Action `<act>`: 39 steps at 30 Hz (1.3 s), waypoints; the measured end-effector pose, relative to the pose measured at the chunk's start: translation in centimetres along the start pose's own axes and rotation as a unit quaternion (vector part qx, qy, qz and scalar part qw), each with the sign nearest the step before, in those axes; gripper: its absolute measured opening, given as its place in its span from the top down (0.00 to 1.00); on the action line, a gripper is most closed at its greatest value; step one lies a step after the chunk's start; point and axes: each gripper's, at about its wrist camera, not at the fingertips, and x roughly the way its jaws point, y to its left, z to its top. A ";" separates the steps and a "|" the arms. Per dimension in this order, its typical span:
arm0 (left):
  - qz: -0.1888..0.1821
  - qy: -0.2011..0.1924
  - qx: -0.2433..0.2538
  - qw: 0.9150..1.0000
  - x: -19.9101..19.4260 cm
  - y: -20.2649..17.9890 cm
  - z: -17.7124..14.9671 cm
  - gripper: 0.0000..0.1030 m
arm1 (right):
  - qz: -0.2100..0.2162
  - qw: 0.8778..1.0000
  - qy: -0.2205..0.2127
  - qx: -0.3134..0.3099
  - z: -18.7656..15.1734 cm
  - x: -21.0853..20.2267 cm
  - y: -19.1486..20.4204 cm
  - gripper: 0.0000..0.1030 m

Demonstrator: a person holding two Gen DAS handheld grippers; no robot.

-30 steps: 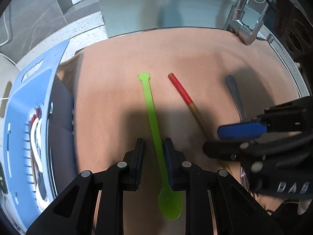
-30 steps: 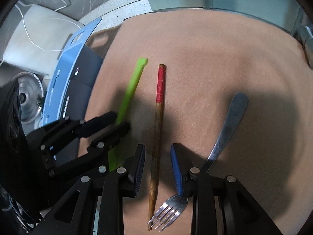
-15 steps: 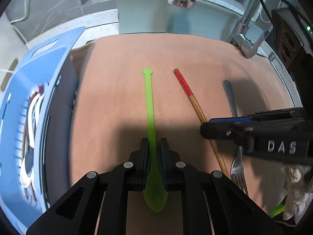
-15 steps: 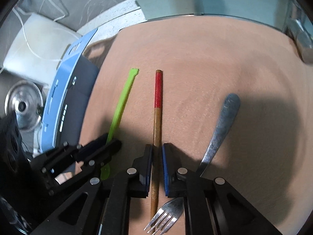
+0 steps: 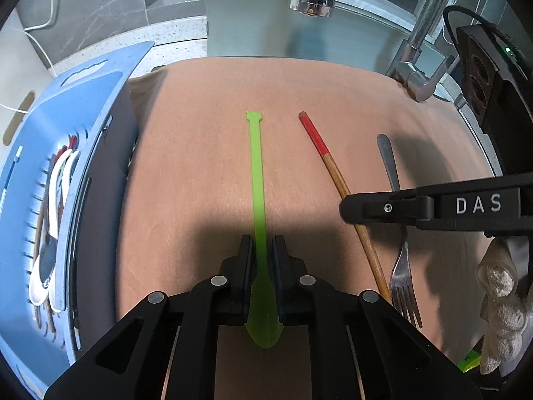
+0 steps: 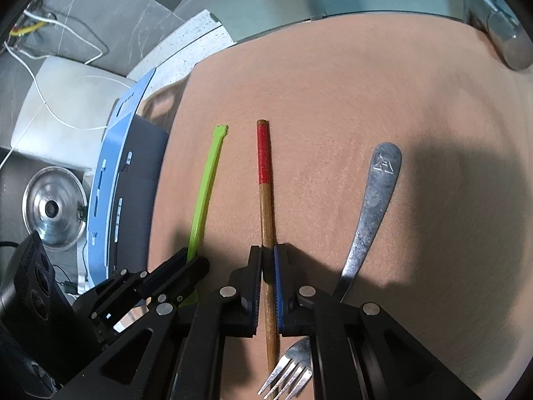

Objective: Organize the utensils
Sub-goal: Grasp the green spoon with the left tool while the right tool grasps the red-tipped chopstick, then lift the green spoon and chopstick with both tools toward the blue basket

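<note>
A: Left tool (image 5: 261, 250) clamped on the green spoon (image 5: 257, 180), lying on the tan mat (image 5: 200, 153).

B: Right tool (image 6: 268, 260) pinches the red-tipped chopstick (image 6: 265, 180), between spoon and fork (image 6: 373, 206).
</note>
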 end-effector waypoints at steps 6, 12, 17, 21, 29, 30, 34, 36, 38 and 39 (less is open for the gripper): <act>-0.005 0.002 -0.002 1.000 0.1 0.1 0.0 0.90 | 0.005 1.000 -0.001 0.010 0.0 0.0 -0.2 0.94; -0.028 0.003 -0.031 0.999 0.0 0.9 0.0 0.92 | 0.018 0.999 -0.003 0.028 -0.1 0.1 -0.5 0.94; -0.042 0.004 -0.050 0.998 0.0 1.3 0.0 0.93 | 0.039 0.998 -0.001 0.055 0.0 0.1 -1.4 0.94; -0.042 0.008 -0.047 0.998 0.2 1.0 0.1 0.93 | 0.044 0.997 -0.002 0.063 -0.1 0.0 -1.4 0.94; -0.043 0.011 -0.046 0.998 -0.1 1.0 0.7 0.94 | 0.063 0.995 -0.004 0.079 -0.1 -0.2 -2.1 0.94; -0.042 0.009 -0.045 0.998 -0.3 1.0 0.7 0.94 | 0.064 0.995 -0.005 0.081 -0.1 -0.2 -2.2 0.94; -0.037 0.025 -0.025 0.999 -0.2 0.4 0.9 0.94 | 0.065 0.995 -0.005 0.082 0.0 -0.4 -2.2 0.94; -0.017 0.032 -0.009 0.999 0.3 -0.2 1.1 0.94 | 0.065 0.995 -0.004 0.080 0.1 -0.4 -2.1 0.94; -0.017 0.032 -0.010 0.999 0.3 -0.3 1.4 0.93 | 0.066 0.995 -0.003 0.077 0.1 -0.4 -2.0 0.94; -0.015 0.034 -0.012 0.999 0.4 -0.2 1.7 0.89 | 0.066 0.995 -0.002 0.076 0.2 -0.3 -2.1 0.94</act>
